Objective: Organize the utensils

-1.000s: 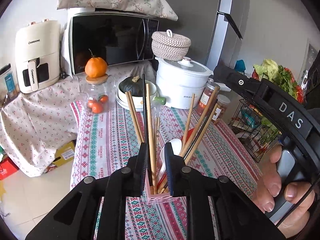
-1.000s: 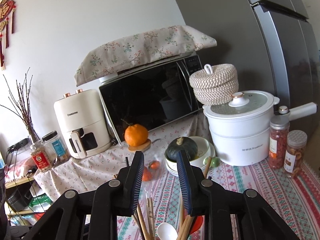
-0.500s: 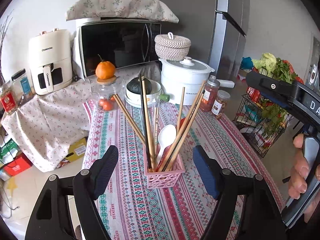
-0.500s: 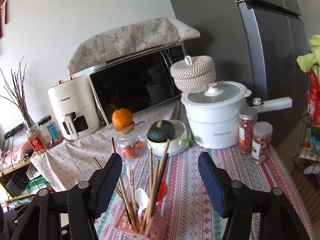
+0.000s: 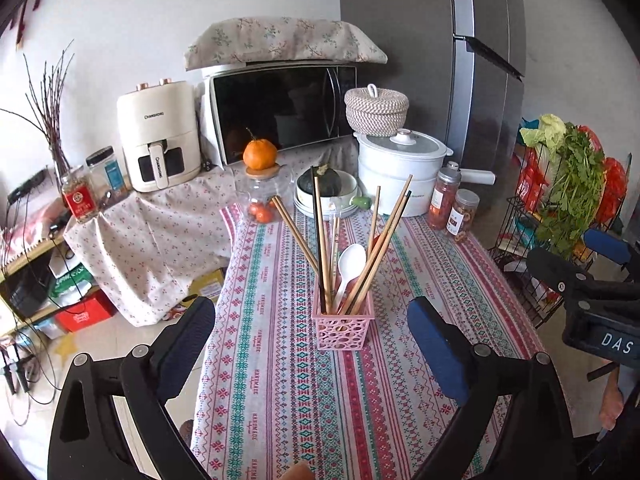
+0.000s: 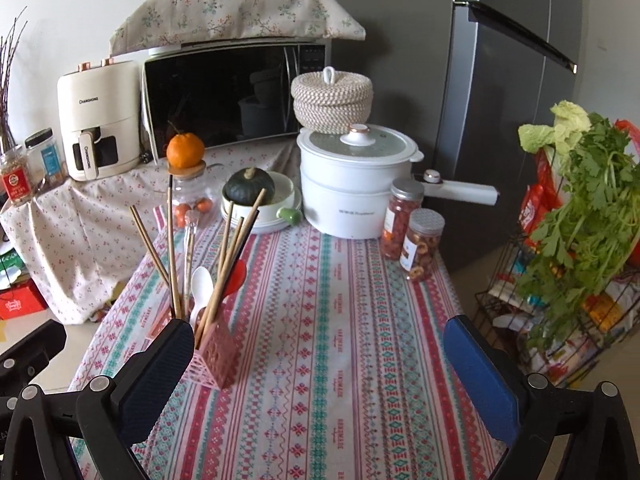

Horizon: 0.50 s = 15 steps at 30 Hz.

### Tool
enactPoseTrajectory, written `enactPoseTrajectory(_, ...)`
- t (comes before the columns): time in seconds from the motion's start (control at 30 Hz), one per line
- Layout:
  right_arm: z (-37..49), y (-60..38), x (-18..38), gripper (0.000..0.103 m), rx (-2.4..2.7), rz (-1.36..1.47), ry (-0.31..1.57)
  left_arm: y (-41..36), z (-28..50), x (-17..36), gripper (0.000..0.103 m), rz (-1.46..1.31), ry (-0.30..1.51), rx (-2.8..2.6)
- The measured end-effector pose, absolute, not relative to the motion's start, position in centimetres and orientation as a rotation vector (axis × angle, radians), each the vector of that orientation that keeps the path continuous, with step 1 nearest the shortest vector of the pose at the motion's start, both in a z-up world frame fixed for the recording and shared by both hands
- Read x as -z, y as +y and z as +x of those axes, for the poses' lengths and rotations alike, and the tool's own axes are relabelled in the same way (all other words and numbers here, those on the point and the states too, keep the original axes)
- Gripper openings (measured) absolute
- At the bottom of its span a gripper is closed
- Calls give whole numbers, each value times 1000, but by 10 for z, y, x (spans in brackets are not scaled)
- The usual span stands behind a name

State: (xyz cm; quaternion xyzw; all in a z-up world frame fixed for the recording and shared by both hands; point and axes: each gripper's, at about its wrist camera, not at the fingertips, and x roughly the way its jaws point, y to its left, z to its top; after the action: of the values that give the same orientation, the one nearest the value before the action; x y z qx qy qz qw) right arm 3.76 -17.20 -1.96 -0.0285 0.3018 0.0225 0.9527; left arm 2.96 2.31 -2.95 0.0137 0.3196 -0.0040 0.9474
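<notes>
Pink utensil basket (image 5: 343, 326) stands mid-tablecloth (image 5: 420, 288), holding chopsticks (image 5: 384, 252) and white spoon (image 5: 349, 264) upright. Left gripper (image 5: 311, 354) and right gripper (image 6: 318, 376) have both pulled back since a second ago; jaws have just been opening, now spread wide, nothing between. Judged: utensils deposited, task near done.

basket (image 5: 343, 330): pink perforated plastic | chopsticks (image 5: 382, 240) in it: matt wood | spoon (image 5: 349, 264) in it: glossy white plastic | tablecloth (image 5: 420, 280) beneath it: patterned woven cloth
</notes>
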Motion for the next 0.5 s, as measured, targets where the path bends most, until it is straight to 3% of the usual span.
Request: enactPoseTrajectory(0.5,29,-178,10,102,-3,-84,609,14,25,17,98,13,622,-11)
